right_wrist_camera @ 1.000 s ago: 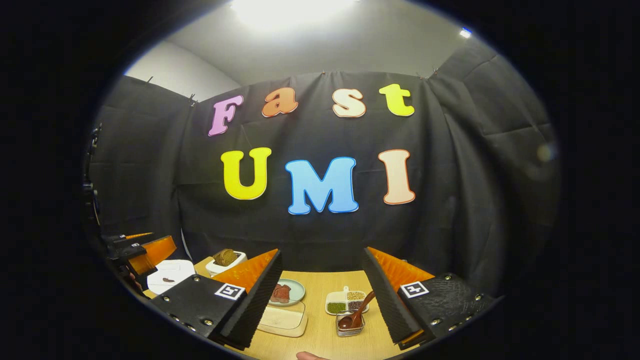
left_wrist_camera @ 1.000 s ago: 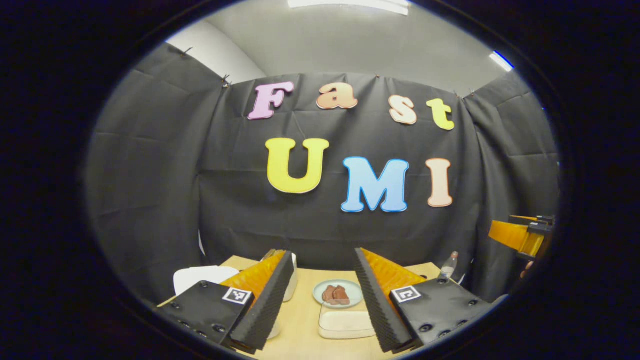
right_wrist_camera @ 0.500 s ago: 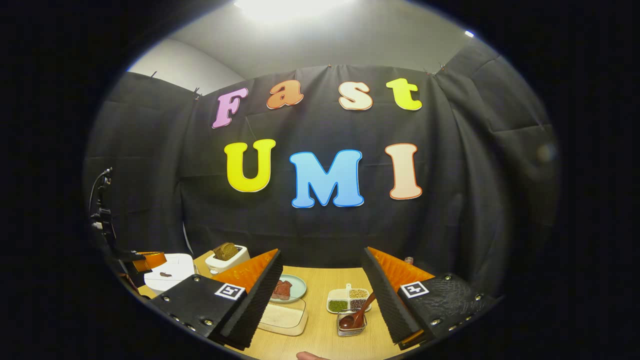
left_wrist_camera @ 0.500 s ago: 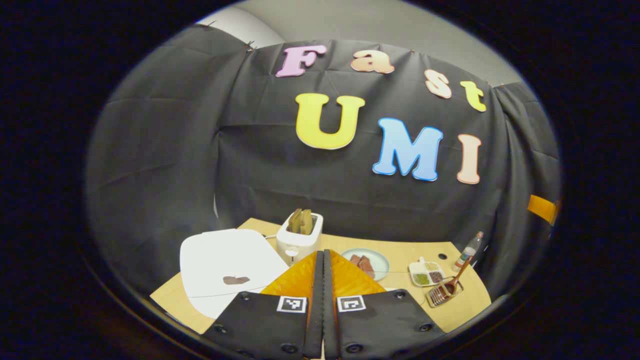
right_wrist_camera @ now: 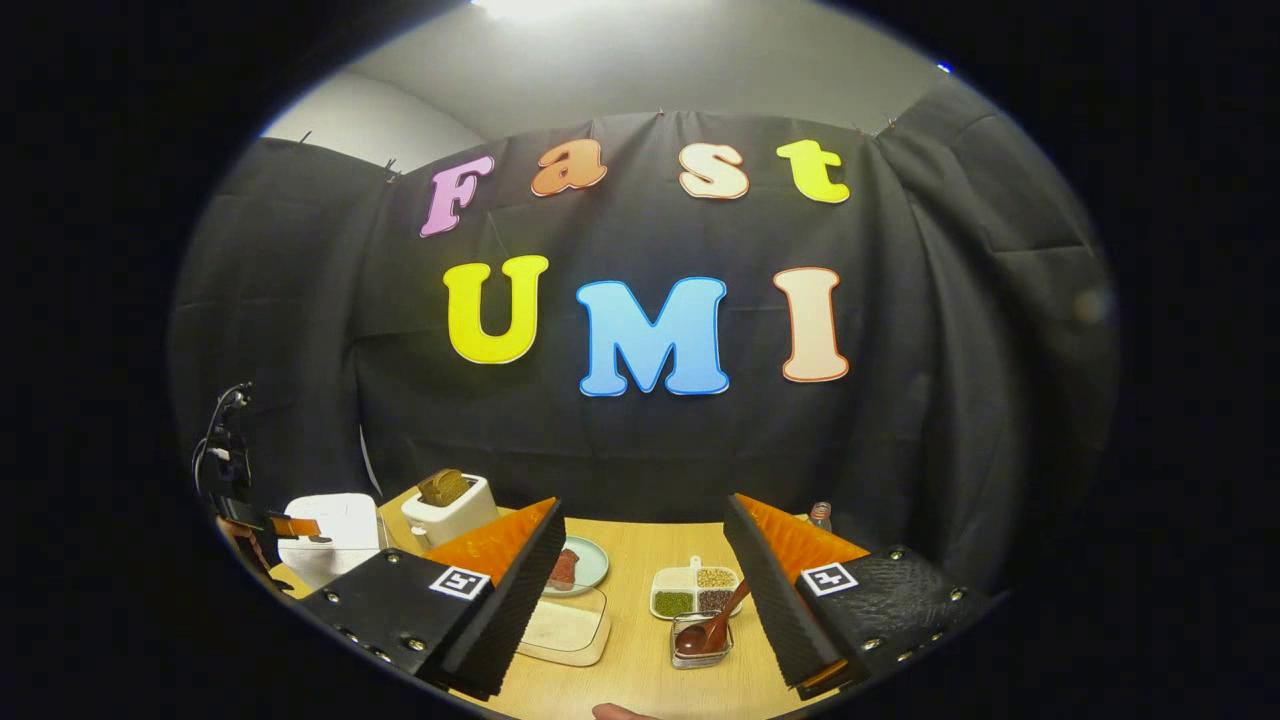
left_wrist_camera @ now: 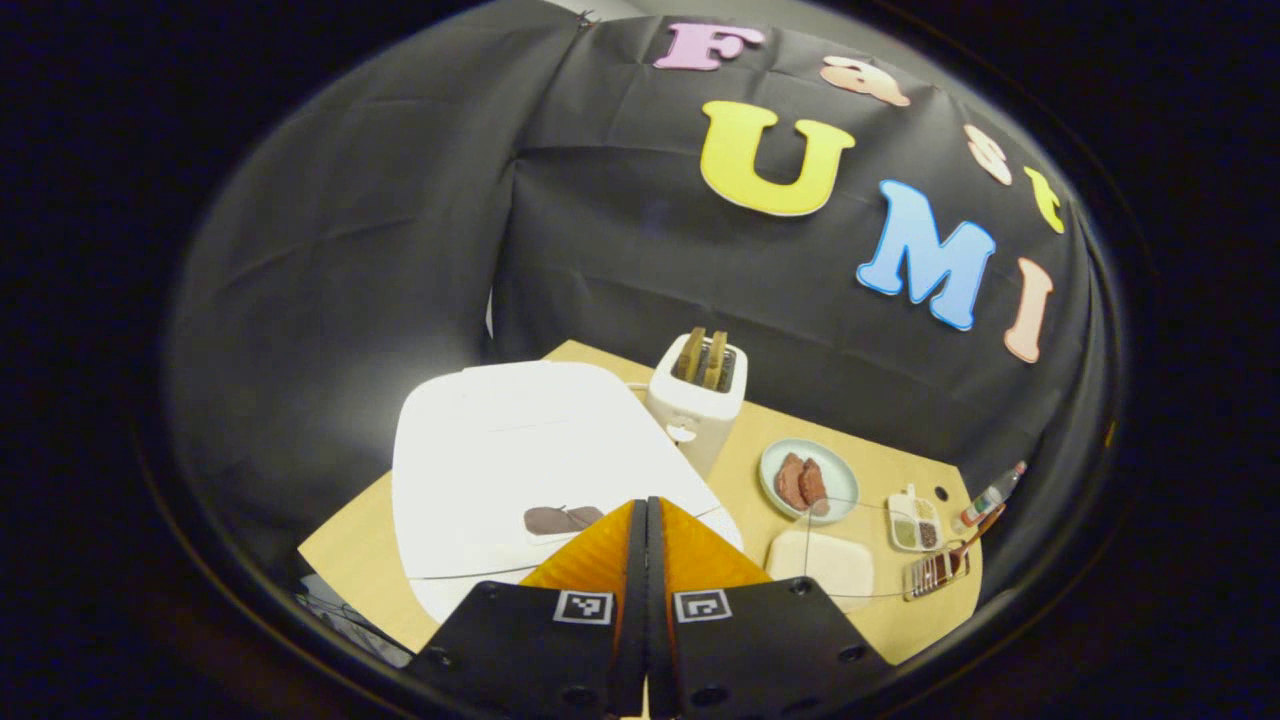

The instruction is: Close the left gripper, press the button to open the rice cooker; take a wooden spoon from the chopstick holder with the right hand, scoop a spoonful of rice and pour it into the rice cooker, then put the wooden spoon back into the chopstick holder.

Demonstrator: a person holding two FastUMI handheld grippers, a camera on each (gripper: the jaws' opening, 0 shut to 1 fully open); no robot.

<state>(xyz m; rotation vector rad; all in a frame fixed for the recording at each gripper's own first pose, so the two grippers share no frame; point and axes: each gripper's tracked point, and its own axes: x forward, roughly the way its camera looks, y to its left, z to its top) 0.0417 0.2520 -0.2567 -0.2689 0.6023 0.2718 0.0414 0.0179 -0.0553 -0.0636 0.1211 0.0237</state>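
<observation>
The left gripper (left_wrist_camera: 646, 520) is being held clenched, fingers pressed together w/ nothing between, above the front of the white, closed, rounded rice cooker (left_wrist_camera: 520, 450) on the light wooden surface (left_wrist_camera: 745, 480). The right gripper (right_wrist_camera: 640, 560) is being held released, jaws wide apart, w/ the brown wooden spoon (right_wrist_camera: 712, 625) standing in the small clear chopstick holder (right_wrist_camera: 698, 645) between its fingers, farther off.

Left gripper (left_wrist_camera: 645, 505) housing: black plates, round screws, square black-and-white marker on each side.
Right gripper (right_wrist_camera: 640, 520) fingers (right_wrist_camera: 520, 580): wedge-shaped, ribbed inner pads.
</observation>
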